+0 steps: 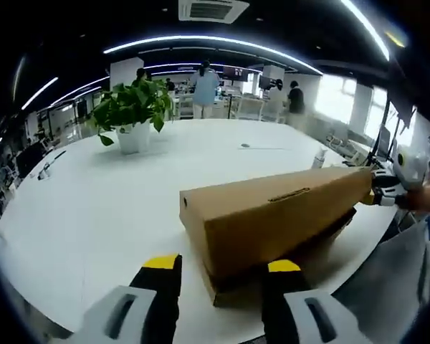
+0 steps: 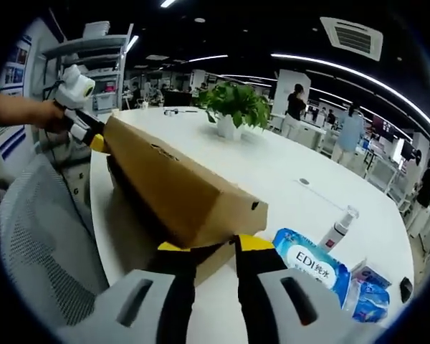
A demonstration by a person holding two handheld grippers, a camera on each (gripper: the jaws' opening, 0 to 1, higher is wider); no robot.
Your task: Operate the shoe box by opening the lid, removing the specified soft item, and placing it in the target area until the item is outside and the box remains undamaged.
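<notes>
With 2 grippers, the left gripper (image 1: 221,276) and right gripper (image 2: 208,252), each clamping an end of the half-raised lid (image 1: 272,215), the shoe box (image 2: 215,261) sits on the white table (image 1: 93,215), soft item not yet removed.

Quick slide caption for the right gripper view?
Right hand-held gripper at the near end of the cardboard shoe box lid, raised off its base on the white table.

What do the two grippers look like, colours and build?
Both match: the left gripper and right gripper each have two black fingers with yellow tips, on light grey moulded mounts with slot-shaped cutouts. Seen from across the cardboard shoe box, each shows a white rounded body above black-and-yellow fingers. The person's forearms are bare where visible; no sleeve or cables can be made out.
</notes>
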